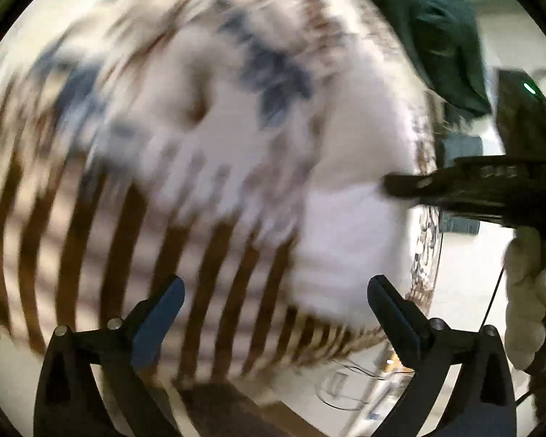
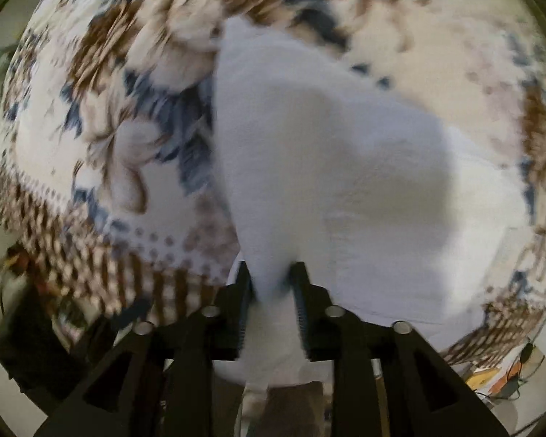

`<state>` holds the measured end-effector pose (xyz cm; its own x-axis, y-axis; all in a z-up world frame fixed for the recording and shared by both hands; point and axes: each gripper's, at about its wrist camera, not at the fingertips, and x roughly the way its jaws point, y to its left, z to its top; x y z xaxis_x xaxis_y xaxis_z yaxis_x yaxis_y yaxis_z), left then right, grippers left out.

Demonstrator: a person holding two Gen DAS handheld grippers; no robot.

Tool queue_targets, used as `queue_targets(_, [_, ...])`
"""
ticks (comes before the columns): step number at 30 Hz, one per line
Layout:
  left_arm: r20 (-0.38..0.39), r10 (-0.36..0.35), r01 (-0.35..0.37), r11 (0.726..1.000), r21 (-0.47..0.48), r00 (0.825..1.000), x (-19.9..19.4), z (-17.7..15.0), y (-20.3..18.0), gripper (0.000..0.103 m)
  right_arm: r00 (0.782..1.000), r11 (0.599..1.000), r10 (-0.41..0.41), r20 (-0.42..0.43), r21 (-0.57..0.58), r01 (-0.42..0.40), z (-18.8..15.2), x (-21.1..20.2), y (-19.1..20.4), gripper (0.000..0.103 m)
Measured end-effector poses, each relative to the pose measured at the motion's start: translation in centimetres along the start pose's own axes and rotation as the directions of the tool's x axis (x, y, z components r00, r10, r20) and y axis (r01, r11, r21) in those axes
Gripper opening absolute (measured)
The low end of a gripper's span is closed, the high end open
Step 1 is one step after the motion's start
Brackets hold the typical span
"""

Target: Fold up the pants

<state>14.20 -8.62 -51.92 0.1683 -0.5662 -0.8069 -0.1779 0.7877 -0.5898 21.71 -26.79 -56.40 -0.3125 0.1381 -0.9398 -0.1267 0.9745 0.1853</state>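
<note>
The white pants (image 2: 345,167) lie on a table covered with a patterned cloth (image 2: 91,116) in white, brown and blue. My right gripper (image 2: 272,276) is shut on a bunched edge of the pants at the table's near edge. In the left wrist view the pants (image 1: 338,240) show as a blurred white mass. My left gripper (image 1: 275,291) is open and empty, just above the striped cloth border, close to the pants. The right gripper (image 1: 455,185) shows there too, reaching in from the right onto the white fabric.
The cloth's brown striped border (image 1: 91,255) hangs over the table edge. A dark green garment (image 1: 440,36) hangs at the upper right. A gloved hand (image 1: 527,291) holds the right tool. Cables and small items lie on the floor (image 2: 498,382).
</note>
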Motion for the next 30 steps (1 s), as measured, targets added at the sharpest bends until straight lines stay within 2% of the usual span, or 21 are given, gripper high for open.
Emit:
queue_targets(1, [-0.008, 0.007, -0.006, 0.999, 0.051, 1.000, 0.3, 0.8, -0.7, 0.103, 0.999, 1.000, 0.020, -0.029, 0.004, -0.020, 0.2, 0.3, 0.1, 0.049])
queue_targets(2, [-0.013, 0.015, -0.013, 0.997, 0.082, 1.000, 0.4, 0.6, -0.3, 0.103, 0.998, 0.999, 0.044, -0.048, 0.012, -0.044, 0.5, 0.5, 0.2, 0.062])
queue_targets(4, [-0.035, 0.023, -0.018, 0.991, 0.135, 0.999, 1.2, 0.9, -0.4, 0.102, 0.998, 0.999, 0.052, -0.045, 0.010, -0.052, 1.3, 0.8, 0.4, 0.063])
queue_targets(5, [-0.061, 0.042, -0.032, 0.988, 0.152, 0.997, 2.2, 1.2, -0.6, 0.102, 0.999, 1.000, 0.010, -0.047, 0.009, -0.010, 1.8, 1.1, 0.5, 0.063])
queue_targets(7, [-0.116, 0.045, -0.023, 0.983, 0.184, 0.992, 4.4, 1.5, -1.3, 0.102, 0.997, 1.000, -0.022, -0.073, 0.011, 0.022, 2.7, 2.2, 0.5, 0.063])
queue_targets(8, [-0.137, 0.026, 0.000, 0.982, 0.190, 0.990, 5.4, 1.5, -1.3, 0.101, 0.995, 0.998, -0.044, -0.094, 0.029, 0.047, 3.1, 3.0, 0.3, 0.060])
queue_targets(9, [-0.152, 0.000, 0.027, 0.984, 0.178, 0.988, 5.8, 1.5, -1.1, 0.096, 0.994, 0.998, -0.055, -0.092, 0.036, 0.058, 3.4, 3.4, 0.1, 0.045])
queue_targets(10, [-0.170, -0.024, 0.052, 0.986, 0.161, 0.985, 6.4, 1.3, -0.6, 0.092, 0.993, 0.995, -0.087, -0.086, 0.034, 0.090, 3.7, 3.8, -0.1, 0.041])
queue_targets(11, [-0.177, -0.040, 0.068, 0.985, 0.156, 0.983, 6.7, 1.1, -0.4, 0.080, 0.992, 0.995, -0.092, -0.086, 0.037, 0.095, 3.8, 4.1, -0.2, 0.039])
queue_targets(12, [-0.177, -0.066, 0.094, 0.984, 0.152, 0.982, 6.5, 0.7, -0.4, 0.061, 0.992, 0.995, -0.087, -0.086, 0.048, 0.092, 3.9, 4.1, -0.4, 0.036])
queue_targets(17, [-0.178, -0.110, 0.128, 0.987, 0.098, 0.978, 5.2, -2.4, 0.7, 0.058, 0.996, 0.995, -0.068, -0.060, 0.066, 0.072, 3.4, 3.2, -1.0, 0.028])
queue_targets(20, [-0.227, -0.095, 0.116, 0.990, 0.081, 0.969, 4.9, -5.3, 1.1, 0.049, 0.997, 0.996, -0.068, -0.046, 0.060, 0.071, 3.2, 2.7, -1.2, 0.027])
queue_targets(23, [-0.190, -0.079, 0.091, 0.994, 0.055, 0.979, 2.9, -6.2, 1.3, 0.047, 0.997, 0.996, -0.071, -0.038, 0.048, 0.072, 2.7, 2.3, -1.0, 0.027])
queue_targets(25, [-0.103, -0.096, 0.097, 0.995, 0.010, 0.990, 0.5, -5.5, 1.3, 0.049, 0.997, 0.997, -0.068, -0.034, 0.042, 0.070, 2.4, 2.1, -0.9, 0.027])
queue_targets(28, [0.000, -0.166, 0.166, 0.985, -0.055, 0.986, -0.6, -1.9, 1.3, 0.058, 0.998, 0.997, -0.059, -0.032, 0.047, 0.061, 2.2, 1.5, -0.9, 0.027])
queue_targets(30, [-0.017, -0.187, 0.182, 0.971, -0.157, 0.982, 0.9, -0.4, 2.6, 0.059, 0.998, 0.997, -0.066, -0.025, 0.043, 0.067, 1.9, 1.2, -0.7, 0.026])
